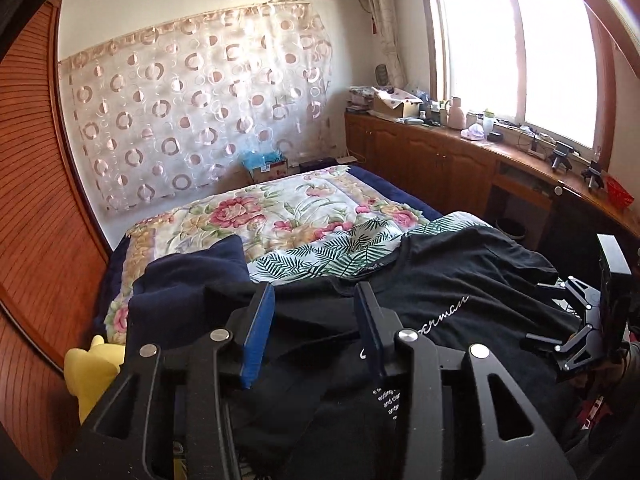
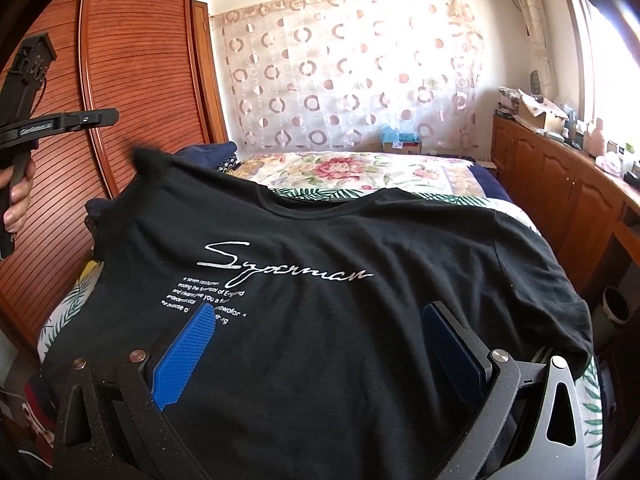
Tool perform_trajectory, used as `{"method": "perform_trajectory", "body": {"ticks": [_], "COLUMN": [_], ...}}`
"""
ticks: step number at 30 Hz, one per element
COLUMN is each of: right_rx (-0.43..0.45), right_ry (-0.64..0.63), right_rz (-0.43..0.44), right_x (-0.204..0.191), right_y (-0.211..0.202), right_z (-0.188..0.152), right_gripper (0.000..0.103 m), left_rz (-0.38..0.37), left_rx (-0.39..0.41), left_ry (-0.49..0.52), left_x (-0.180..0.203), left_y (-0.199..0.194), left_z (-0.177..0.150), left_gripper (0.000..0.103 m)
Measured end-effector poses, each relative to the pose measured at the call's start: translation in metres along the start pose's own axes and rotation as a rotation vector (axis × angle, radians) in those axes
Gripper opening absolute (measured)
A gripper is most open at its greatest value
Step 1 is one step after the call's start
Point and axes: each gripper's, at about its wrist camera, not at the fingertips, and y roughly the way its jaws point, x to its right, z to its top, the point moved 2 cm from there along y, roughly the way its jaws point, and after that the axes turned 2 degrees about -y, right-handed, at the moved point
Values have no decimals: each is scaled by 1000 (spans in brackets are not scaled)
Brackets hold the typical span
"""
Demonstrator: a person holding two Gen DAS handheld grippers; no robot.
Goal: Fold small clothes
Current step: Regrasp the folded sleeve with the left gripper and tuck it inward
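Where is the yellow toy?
In the left wrist view the yellow toy sits low on the left, at the bed's edge beside the wooden wardrobe, just left of the dark blue cloth.

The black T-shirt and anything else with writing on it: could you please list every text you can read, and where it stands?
"Sypermar", roughly, in white script: chest of the black T-shirt; the letters are uncertain.
"eeding the fo... of England", "you a f...": small white lines under the script, only partly readable; the right gripper hides their ends.
Embossed word on the left gripper: too blurred to read.
Labels on the boxes by the bed: too small.
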Motion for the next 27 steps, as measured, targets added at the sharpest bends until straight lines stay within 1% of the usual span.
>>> {"method": "perform_trajectory", "body": {"ticks": [1,2,6,10,13,17,19,20,21,22,23,25,27], "right_rx": [0,0,-3,-17,-17,-10,-11,-14,-17,-20,-22,-25,-23], "right_ry": [0,0,3,-5,-24,-30,-30,-30,-30,-29,-27,-21,-15], "right_rz": [1,1,8,25,31,40,40,40,38,37,36,34,35], "right_x": [0,-1,-5,-6,-5,-3,-3,-2,-1,-1,0,1,2], "right_y": [0,-1,1,4,8,5,4,4,5,5,6,6,5], "right_z": [1,0,0,1,10,11,9,7,6,6,5,6,5], "right_gripper": [103,103,103,103,103,103,103,103,103,103,103,103,103], "left_rz": [8,26,74,87,99,127,107,104,104,100,96,90,82], "left_rx": [-2,-1,-4,-57,-85,-105,-96,-102,-107,-108,-111,-105,-88], "left_ry": [-2,-4,-36,-89,-102,-115,-126,-126,-126,-125,-124,-121,-111], "left_x": [1,-2,-16,-31,-32,-35,-34,-35,-35,-36,-36,-34,-31], "left_y": [-1,-2,-4,9,22,35,36,36,36,36,36,33,28], "left_z": [-1,-6,-31,-62,-74,-83,-85,-86,-86,-87,-87,-88,-88], "left_gripper": [49,51,51,51,51,50,33,29,23,12,8,5,5]}}
